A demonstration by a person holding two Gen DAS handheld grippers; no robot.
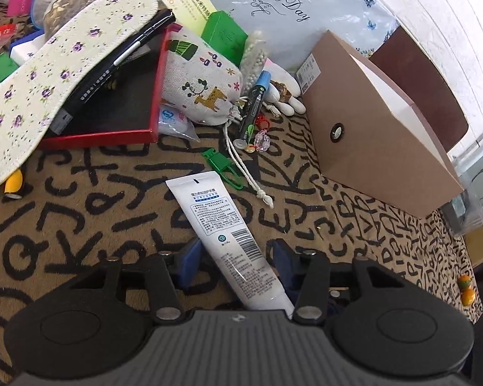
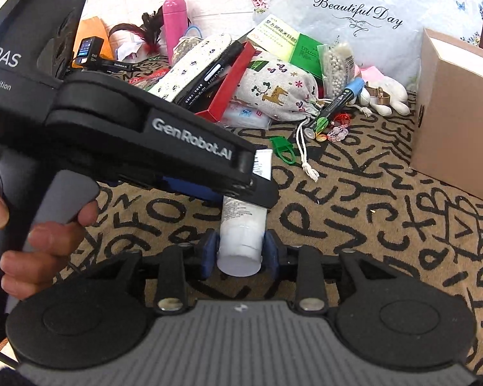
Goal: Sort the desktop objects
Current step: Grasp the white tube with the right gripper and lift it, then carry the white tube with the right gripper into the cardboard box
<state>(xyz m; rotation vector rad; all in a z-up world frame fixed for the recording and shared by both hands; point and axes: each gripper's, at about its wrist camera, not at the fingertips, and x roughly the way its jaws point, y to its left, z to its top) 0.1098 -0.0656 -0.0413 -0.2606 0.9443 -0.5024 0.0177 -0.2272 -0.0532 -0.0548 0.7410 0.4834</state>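
White tube (image 2: pixel 241 241) lies on the lettered cloth (image 2: pixel 370 225) near the brown box (image 2: pixel 457 112), its cap end clamped by the right gripper (image 2: pixel 240 252), left gripper (image 1: pixel 238 257) open around it.

Open patterned cloth (image 1: pixel 80 199) ahead, clutter pile (image 1: pixel 190 74) behind (cardboard box (image 1: pixel 370 148) rightward)
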